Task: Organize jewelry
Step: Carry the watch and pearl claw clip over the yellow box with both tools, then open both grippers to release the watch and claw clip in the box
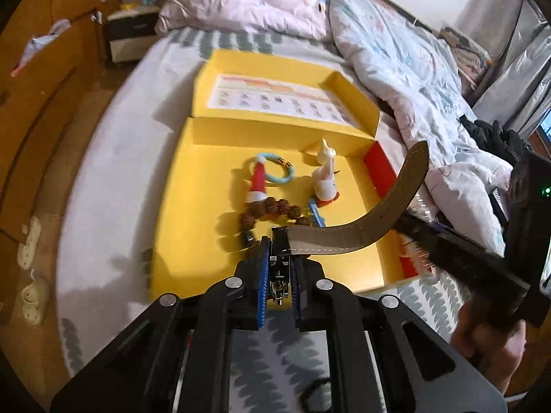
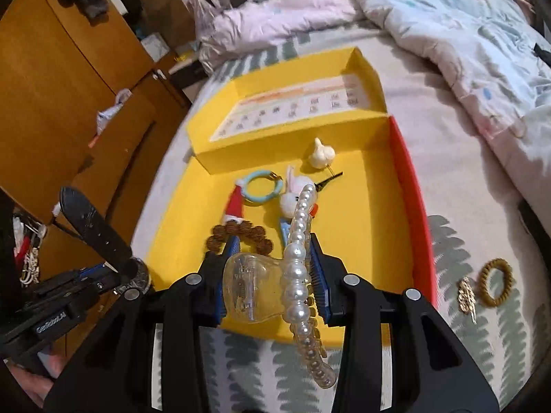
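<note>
between my left claw's (image 1: 279,241) closed tips a watch (image 1: 375,213) is pinched at its case, its brown strap curving up to the right over the yellow box (image 1: 193,186). my right claw (image 2: 272,251) grips a clear hair clip (image 2: 261,285) lined with pearls, jaws part spread around it, above the near edge of the same box. ahead of both claws lie a wooden bead bracelet (image 2: 237,234), a red santa clip (image 2: 236,204), a blue ring (image 2: 263,189), a bunny clip (image 2: 296,192) and a white garlic piece (image 2: 322,155). the box's right half is bare, bounded by a red wall (image 2: 409,199); its far wall meets the open lid (image 2: 292,103). right of my right claw, outside the box, a gold chain piece (image 2: 466,297) and a brown hair tie (image 2: 496,282) rest on the leaf-print sheet (image 2: 482,206). beyond are rumpled quilts (image 2: 447,17), left a wooden wardrobe (image 2: 51,86).
</note>
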### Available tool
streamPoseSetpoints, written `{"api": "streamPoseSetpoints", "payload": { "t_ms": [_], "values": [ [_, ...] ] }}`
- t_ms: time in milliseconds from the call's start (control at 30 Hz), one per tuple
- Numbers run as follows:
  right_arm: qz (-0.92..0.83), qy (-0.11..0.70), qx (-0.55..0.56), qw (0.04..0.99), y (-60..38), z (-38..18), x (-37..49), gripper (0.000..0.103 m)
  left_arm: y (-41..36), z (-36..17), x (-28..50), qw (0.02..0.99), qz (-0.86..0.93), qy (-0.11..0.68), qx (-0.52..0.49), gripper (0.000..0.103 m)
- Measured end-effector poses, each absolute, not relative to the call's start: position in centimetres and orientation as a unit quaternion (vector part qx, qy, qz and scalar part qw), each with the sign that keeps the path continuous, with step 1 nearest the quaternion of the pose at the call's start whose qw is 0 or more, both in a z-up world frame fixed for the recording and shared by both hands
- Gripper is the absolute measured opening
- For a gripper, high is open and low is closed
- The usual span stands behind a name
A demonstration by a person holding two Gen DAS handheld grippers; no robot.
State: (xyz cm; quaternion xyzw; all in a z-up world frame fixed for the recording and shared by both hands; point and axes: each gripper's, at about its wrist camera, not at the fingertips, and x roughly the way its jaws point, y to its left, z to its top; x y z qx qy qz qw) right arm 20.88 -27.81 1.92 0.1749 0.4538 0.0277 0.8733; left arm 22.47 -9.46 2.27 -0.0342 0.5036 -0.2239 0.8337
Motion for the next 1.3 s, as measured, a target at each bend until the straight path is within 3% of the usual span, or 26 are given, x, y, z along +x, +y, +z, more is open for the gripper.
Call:
{"api": "streamPoseSetpoints", "payload": {
  "t_ms": [233,800,833,867,967,1300],
  "values": [
    [0.015,0.496,0.175,0.851,-28.4,-2.0,23.6,0.040,-12.1,-1.1,25.2,0.802,-0.238,0.546,-0.044,0.011],
    [-0.008,0.514,0.152,0.844,-28.4,-4.9,25.2,0.043,-11.5,-4.1,27.8,0.786,-0.232,0.569,-0.060,0.013],
    [-0.006,0.511,0.151,0.846,-28.3,-4.7,25.1,0.043,-11.3,-3.8,27.6,0.790,-0.231,0.565,-0.059,0.017],
    [-0.003,0.508,0.149,0.848,-28.2,-4.4,25.1,0.044,-11.0,-3.5,27.6,0.793,-0.232,0.560,-0.060,0.032],
    [-0.003,0.493,0.143,0.858,-28.2,-3.2,24.6,0.046,-9.9,-1.8,27.1,0.814,-0.229,0.530,-0.068,0.060],
    [-0.027,0.435,0.115,0.893,-29.9,1.4,20.6,0.074,-6.1,1.1,22.8,0.850,-0.209,0.482,-0.045,0.072]
  ]
}}
